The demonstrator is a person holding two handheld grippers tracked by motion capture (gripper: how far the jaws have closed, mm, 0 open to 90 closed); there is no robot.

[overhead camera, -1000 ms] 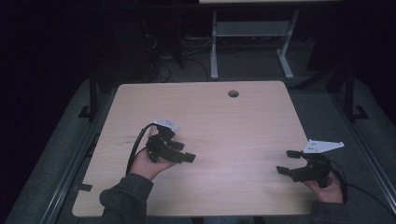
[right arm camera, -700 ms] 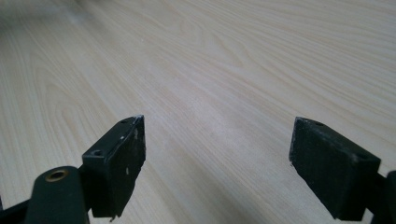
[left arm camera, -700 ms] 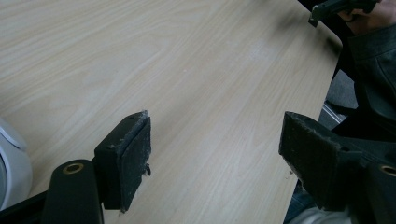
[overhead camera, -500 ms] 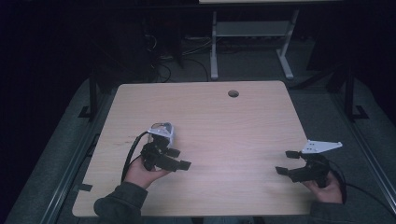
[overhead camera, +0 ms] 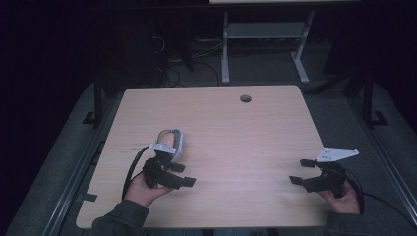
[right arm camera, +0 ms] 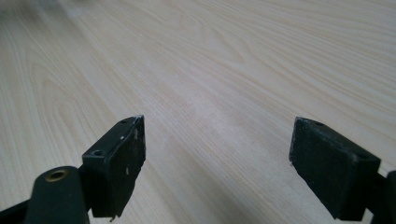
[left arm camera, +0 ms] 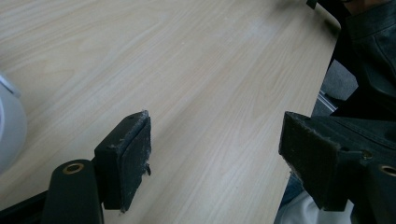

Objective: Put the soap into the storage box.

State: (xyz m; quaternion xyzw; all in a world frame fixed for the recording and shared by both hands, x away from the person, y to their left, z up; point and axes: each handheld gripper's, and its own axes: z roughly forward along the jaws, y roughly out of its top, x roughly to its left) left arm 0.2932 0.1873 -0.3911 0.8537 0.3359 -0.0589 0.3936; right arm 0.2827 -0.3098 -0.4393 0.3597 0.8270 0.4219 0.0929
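The left hand-held gripper (overhead camera: 184, 175) has slid back toward the near desk edge since the earlier frame; the right hand-held gripper (overhead camera: 301, 171) has kept its place. The desk (overhead camera: 236, 128) is pale wood with rounded corners, one cable hole (overhead camera: 245, 98) near its far edge, and broad bare room between the two grippers. Both stand with jaws apart, holding nothing, low over the front strip.
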